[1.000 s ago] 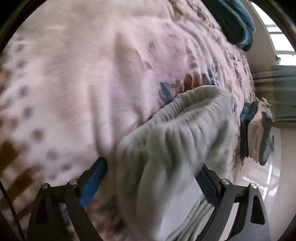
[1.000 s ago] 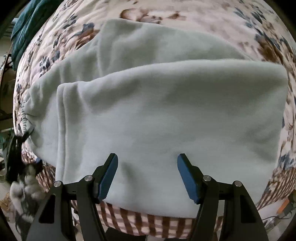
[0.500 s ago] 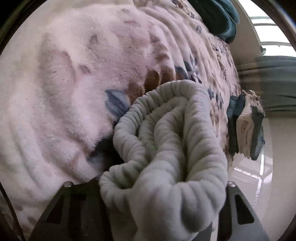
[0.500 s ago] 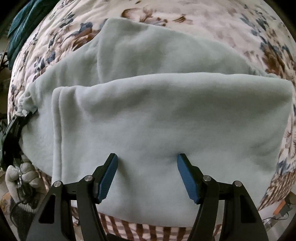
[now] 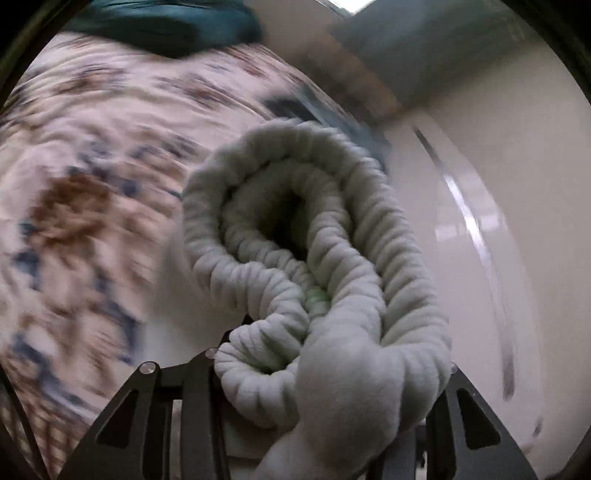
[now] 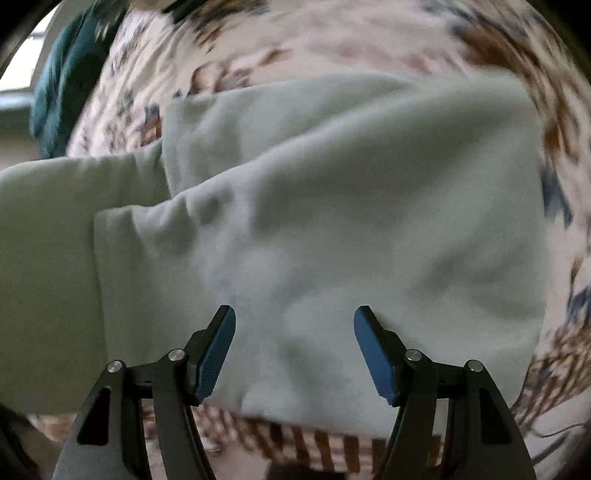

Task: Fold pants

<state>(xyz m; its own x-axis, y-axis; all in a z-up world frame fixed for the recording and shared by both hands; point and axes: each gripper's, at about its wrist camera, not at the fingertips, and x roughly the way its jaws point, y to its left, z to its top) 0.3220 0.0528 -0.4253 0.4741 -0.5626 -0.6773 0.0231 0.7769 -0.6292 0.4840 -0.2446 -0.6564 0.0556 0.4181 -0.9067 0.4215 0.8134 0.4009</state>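
The pale mint fleece pants (image 6: 332, 229) lie folded on the floral bedspread (image 6: 369, 40). My left gripper (image 5: 332, 402) is shut on the pants' ribbed waistband (image 5: 317, 236), which bunches in a loop over the hidden fingertips and is lifted off the bed. In the right wrist view this lifted end (image 6: 48, 266) hangs at the left. My right gripper (image 6: 294, 350) is open, its blue pads (image 6: 218, 350) hovering over the near edge of the folded pants.
A dark teal cloth (image 5: 166, 26) lies at the far end of the bed, also in the right wrist view (image 6: 62, 92). The bed's checked edge (image 6: 295, 439) is just below my right gripper. A white wall or floor (image 5: 517, 221) is beyond the bed.
My left gripper closed on the waistband and lifted it up and away from the bedspread. The waistband end now rises at the left of the right view. The right gripper stays open.
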